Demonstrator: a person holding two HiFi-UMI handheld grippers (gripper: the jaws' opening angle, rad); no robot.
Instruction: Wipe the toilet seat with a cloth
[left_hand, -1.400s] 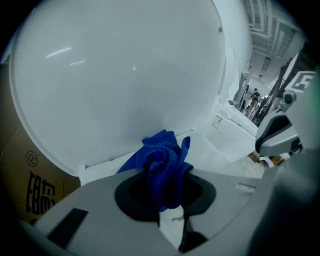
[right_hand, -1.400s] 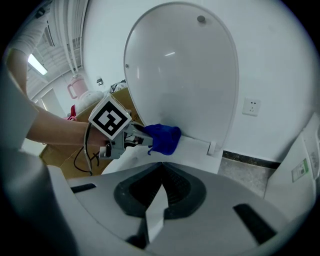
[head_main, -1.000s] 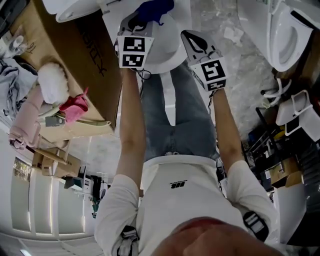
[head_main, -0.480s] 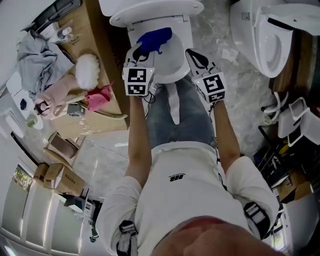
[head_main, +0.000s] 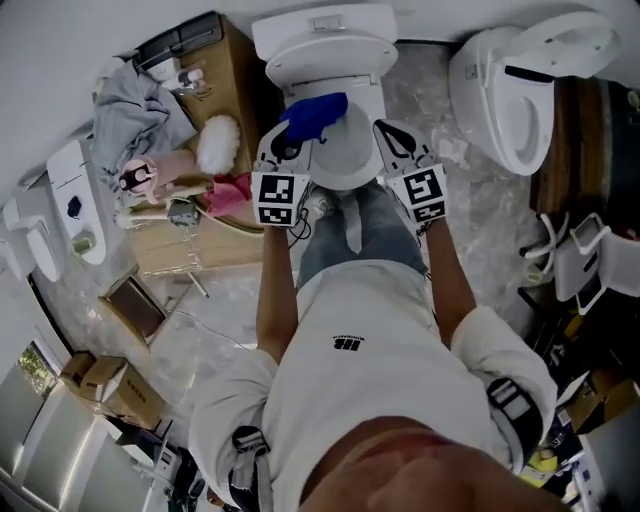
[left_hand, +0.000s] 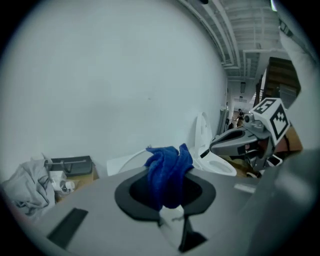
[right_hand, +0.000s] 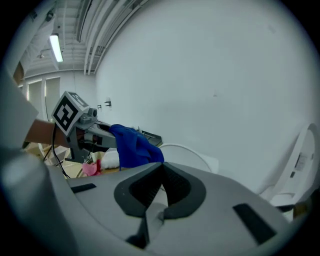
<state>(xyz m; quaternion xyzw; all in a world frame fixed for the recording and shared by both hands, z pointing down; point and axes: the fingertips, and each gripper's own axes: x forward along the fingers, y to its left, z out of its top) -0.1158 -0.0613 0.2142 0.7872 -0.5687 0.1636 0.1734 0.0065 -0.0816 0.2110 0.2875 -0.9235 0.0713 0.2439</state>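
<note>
Cloth (head_main: 314, 112) is bunched up in my left gripper (head_main: 287, 140), and its jaws squeeze tight on it. My right gripper (head_main: 392, 135) is closed with nothing in it. The seat (head_main: 346, 160) lies below, between both grippers, its long way pointing at me. The head view shows the seat. My gripper views look over it at the wall.

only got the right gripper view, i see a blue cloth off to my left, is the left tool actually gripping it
Observer: Yes, the left gripper view shows the blue cloth pinched in the left tool.
Operator: where's the toilet
Observer: Head view: the toilet is directly ahead, the right tool at its right edge.
Operator: anything else close
Observer: A second toilet stands further right, lid raised.
</note>
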